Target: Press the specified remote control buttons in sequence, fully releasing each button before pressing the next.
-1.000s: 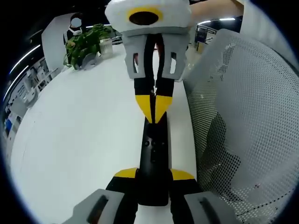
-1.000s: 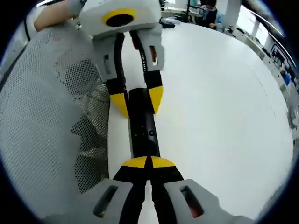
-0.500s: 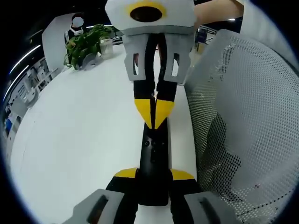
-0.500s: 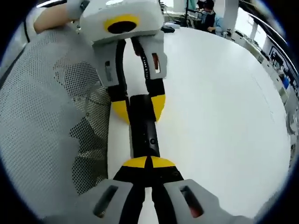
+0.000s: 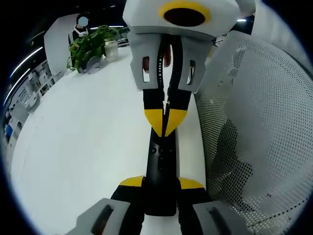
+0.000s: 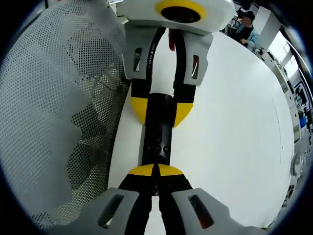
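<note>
A slim black remote [image 5: 161, 161] lies lengthwise over the white table, and my left gripper [image 5: 161, 182] is shut on its near end, one yellow tip on each side. My right gripper [image 5: 165, 122] comes in from the top of the left gripper view, shut, with its joined yellow tips resting on the remote's upper face just above the small buttons. In the right gripper view, the right gripper [image 6: 155, 170] is shut with its tips against the remote [image 6: 159, 139]. Beyond it, the left gripper [image 6: 160, 110] clamps the remote's far end.
The white table [image 5: 83, 132] stretches off to one side. A white mesh chair back [image 5: 254, 127] stands close against the table edge beside the remote, also in the right gripper view [image 6: 58, 107]. A potted green plant [image 5: 88, 46] sits at the far end. A person [image 6: 244, 24] is in the distance.
My right gripper has tilted and moved closer to the left gripper, its shut tips sliding slightly down the remote toward the buttons. The left gripper's hold on the remote is unchanged.
</note>
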Motion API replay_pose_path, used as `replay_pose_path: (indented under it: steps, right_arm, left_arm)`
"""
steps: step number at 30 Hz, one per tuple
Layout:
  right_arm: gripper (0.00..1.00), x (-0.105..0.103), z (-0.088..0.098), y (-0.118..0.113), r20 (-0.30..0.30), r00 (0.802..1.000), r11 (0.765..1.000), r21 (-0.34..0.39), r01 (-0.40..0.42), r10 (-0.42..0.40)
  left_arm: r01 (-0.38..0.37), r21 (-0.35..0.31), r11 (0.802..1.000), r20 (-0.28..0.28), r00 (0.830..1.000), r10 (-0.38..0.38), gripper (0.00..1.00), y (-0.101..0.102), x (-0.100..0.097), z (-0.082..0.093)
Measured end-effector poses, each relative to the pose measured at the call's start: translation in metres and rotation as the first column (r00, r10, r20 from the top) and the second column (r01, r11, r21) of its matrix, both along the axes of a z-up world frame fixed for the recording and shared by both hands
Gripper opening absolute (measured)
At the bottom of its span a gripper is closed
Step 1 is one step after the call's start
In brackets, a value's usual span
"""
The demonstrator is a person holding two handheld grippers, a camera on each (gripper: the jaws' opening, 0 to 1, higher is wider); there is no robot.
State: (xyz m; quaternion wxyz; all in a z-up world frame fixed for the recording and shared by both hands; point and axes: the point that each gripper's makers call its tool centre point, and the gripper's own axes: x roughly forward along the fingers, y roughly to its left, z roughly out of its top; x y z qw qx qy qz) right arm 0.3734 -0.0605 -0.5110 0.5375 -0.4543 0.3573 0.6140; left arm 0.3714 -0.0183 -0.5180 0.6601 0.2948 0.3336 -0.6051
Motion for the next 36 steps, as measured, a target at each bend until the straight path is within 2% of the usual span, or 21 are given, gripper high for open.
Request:
replay_pose_path:
  steps: [3, 8, 10, 11, 12, 15, 19, 26, 30, 36]
  right_arm:
    - [0.0, 0.001, 0.0, 0.0, -0.028, 0.999, 1.0, -0.012, 0.024, -0.024]
    - [0.0, 0.0, 0.0, -0.002, -0.034, 0.999, 1.0, -0.003, 0.029, -0.029]
    - [0.0, 0.0, 0.001, -0.002, -0.069, 0.996, 0.997, 0.026, 0.066, -0.065]
    - [0.0, 0.0, 0.002, -0.002, -0.114, 0.986, 0.992, 0.035, 0.124, -0.119]
    - [0.0, 0.002, 0.002, -0.004, -0.122, 0.983, 0.989, 0.032, 0.142, -0.137]
    - [0.0, 0.009, 0.006, -0.003, -0.082, 0.989, 0.99, 0.059, 0.128, -0.123]
    - [0.0, 0.004, 0.01, 0.006, -0.09, 0.991, 0.99, 0.088, 0.107, -0.099]
    - [0.0, -0.002, 0.0, 0.01, -0.067, 0.997, 0.998, 0.049, 0.046, -0.043]
    - [0.0, -0.002, 0.001, 0.01, -0.041, 0.999, 0.999, 0.045, 0.015, -0.013]
    - [0.0, -0.001, 0.001, 0.01, -0.036, 0.999, 0.999, 0.034, 0.01, -0.009]
  left_arm:
    - [0.001, 0.002, 1.0, 0.0, 1.0, -0.001, 0.24, 0.0, 0.0, 0.0]
    - [0.0, 0.001, 1.0, 0.0, 1.0, 0.0, 0.24, 0.0, 0.0, 0.0]
    - [-0.002, 0.0, 1.0, -0.001, 1.0, 0.002, 0.24, 0.001, 0.0, 0.0]
    - [-0.002, -0.001, 1.0, -0.001, 1.0, 0.002, 0.24, 0.001, 0.0, 0.0]
    - [-0.004, -0.004, 1.0, -0.001, 1.0, 0.004, 0.24, 0.001, 0.0, 0.0]
    - [-0.005, -0.005, 1.0, -0.001, 1.0, 0.005, 0.24, 0.001, 0.0, 0.0]
    - [-0.001, -0.001, 1.0, -0.001, 1.0, 0.001, 0.24, 0.001, 0.0, 0.0]
    - [-0.002, -0.002, 1.0, -0.001, 1.0, 0.002, 0.24, 0.001, 0.0, 0.0]
    - [-0.001, -0.001, 1.0, -0.001, 1.0, 0.001, 0.24, 0.001, 0.0, 0.0]
    - [0.001, 0.001, 1.0, -0.001, 1.0, -0.001, 0.24, 0.0, 0.0, 0.0]
